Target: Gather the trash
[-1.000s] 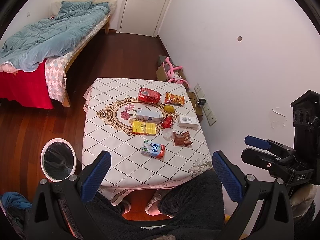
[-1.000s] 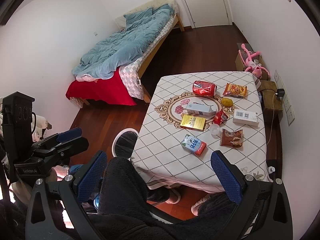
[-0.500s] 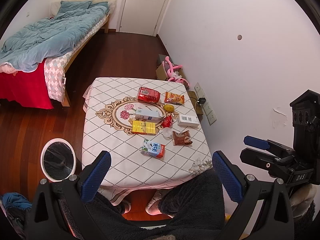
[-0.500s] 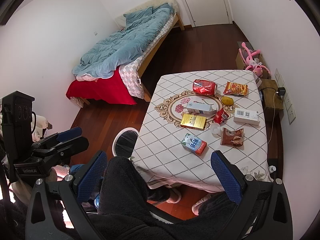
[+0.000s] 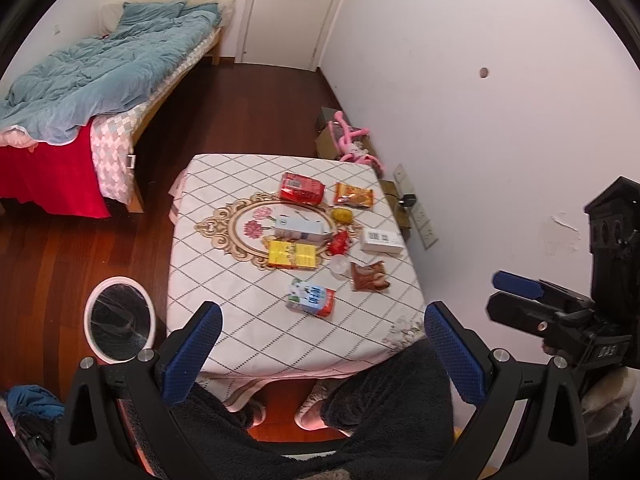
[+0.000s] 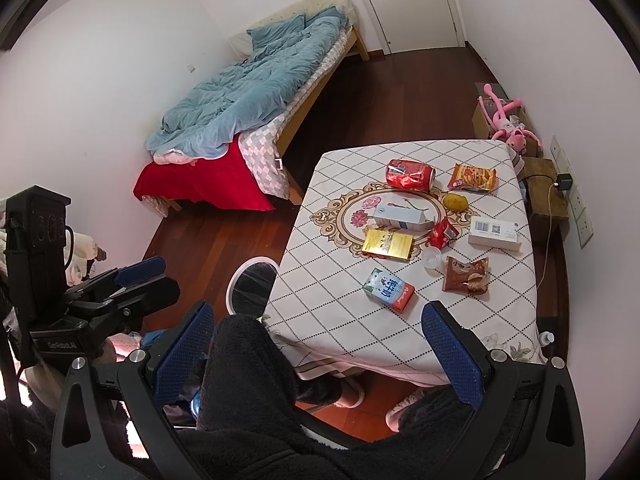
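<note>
We are holding both grippers high over the table (image 5: 224, 320), left gripper (image 5: 322, 354) and right gripper (image 6: 318, 356) both spread wide, empty. Trash is lying mid-table: box (image 6: 495, 234), can (image 6: 410, 175), carton (image 6: 389, 289), cup (image 6: 432, 258).

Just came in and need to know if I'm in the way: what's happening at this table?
A seated person holds the left gripper and the right gripper above their lap, both open and empty. Nothing is picked up yet. Trash lies on the table: a crushed can, snack bags, cartons and boxes, the milk carton nearest. A lined bin stands on the floor at the table's left.
</note>
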Action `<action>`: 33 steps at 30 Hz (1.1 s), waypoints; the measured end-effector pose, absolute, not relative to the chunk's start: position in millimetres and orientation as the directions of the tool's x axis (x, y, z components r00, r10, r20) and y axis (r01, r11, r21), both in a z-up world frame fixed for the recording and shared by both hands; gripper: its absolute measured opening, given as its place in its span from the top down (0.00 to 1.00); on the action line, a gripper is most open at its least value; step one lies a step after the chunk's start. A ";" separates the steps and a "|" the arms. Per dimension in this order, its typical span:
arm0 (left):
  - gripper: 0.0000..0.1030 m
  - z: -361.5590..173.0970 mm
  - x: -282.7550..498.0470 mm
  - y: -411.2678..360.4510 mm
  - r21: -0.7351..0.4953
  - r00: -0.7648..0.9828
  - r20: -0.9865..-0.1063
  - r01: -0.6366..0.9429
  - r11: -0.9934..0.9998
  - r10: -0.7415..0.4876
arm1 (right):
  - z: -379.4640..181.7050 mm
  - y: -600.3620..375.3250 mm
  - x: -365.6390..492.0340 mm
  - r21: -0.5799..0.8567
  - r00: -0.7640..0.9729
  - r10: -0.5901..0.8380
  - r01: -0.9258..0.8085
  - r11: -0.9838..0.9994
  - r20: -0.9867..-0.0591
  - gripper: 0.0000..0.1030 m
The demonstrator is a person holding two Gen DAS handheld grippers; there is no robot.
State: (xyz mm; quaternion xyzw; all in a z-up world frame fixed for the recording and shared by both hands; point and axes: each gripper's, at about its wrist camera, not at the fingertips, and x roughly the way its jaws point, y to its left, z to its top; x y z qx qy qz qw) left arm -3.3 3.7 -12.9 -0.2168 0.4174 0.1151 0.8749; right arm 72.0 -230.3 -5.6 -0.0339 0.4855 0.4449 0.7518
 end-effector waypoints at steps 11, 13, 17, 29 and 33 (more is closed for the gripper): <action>0.00 -151.0 89.7 56.4 -0.050 0.362 -0.900 -0.639 0.768 0.243 | -94.2 -226.1 153.7 0.282 0.243 0.436 -0.483 0.829 -0.866 0.00; 0.00 -184.3 107.4 60.5 -0.043 0.308 -0.927 -0.654 0.755 0.215 | -127.9 -221.2 178.3 0.240 0.243 0.370 -0.435 0.868 -0.897 0.00; 0.00 -250.6 141.9 59.9 -0.003 0.181 -0.970 -0.675 0.738 0.163 | -206.2 -208.4 229.7 0.194 0.195 0.278 -0.363 0.911 -0.941 0.00; 0.00 -300.3 162.8 52.3 -0.107 0.099 -0.994 -0.745 0.659 -0.049 | -347.5 -170.8 292.6 0.047 0.085 0.085 -0.371 0.928 -0.993 0.06; 0.00 -302.4 161.3 41.5 -0.230 0.152 -0.972 -0.784 0.577 -0.182 | -351.5 -167.2 286.2 -0.018 0.137 0.042 -0.412 0.911 -0.990 0.28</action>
